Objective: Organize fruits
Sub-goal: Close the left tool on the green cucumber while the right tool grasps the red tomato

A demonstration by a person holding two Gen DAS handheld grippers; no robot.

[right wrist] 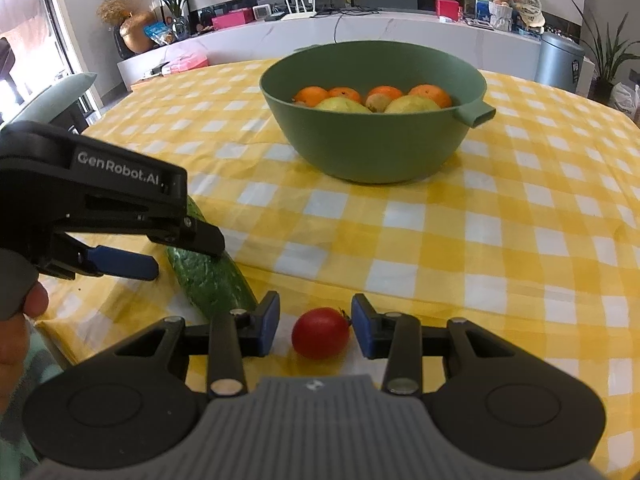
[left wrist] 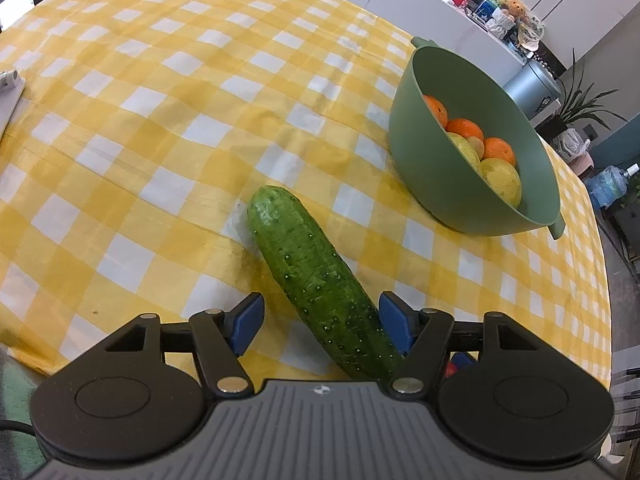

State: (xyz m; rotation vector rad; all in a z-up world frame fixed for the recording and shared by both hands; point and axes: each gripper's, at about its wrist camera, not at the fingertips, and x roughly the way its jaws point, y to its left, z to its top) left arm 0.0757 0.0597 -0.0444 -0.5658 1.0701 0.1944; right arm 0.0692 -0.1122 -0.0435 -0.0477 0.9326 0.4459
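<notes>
Here the left gripper [left wrist: 322,326] stands wide around the cucumber [left wrist: 316,280] lying on the checked cloth [left wrist: 160,120]; the right gripper [right wrist: 316,330] gapes around a tomato [right wrist: 320,338]. Far right, the green bowl [right wrist: 372,152] holds oranges [right wrist: 312,95].

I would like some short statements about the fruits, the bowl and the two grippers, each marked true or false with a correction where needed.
1. The green plastic bowl holds orange citrus fruits and yellow-green fruits. True.
2. The long green cucumber lies inside the bowl. False: it lies on the yellow checked tablecloth, between the open fingers of the left gripper.
3. The right gripper is shut on the small red tomato. False: its fingers stand open on both sides of the tomato.
4. The tomato rests on the tablecloth. True.
5. The bowl lies overturned. False: it stands upright.
</notes>
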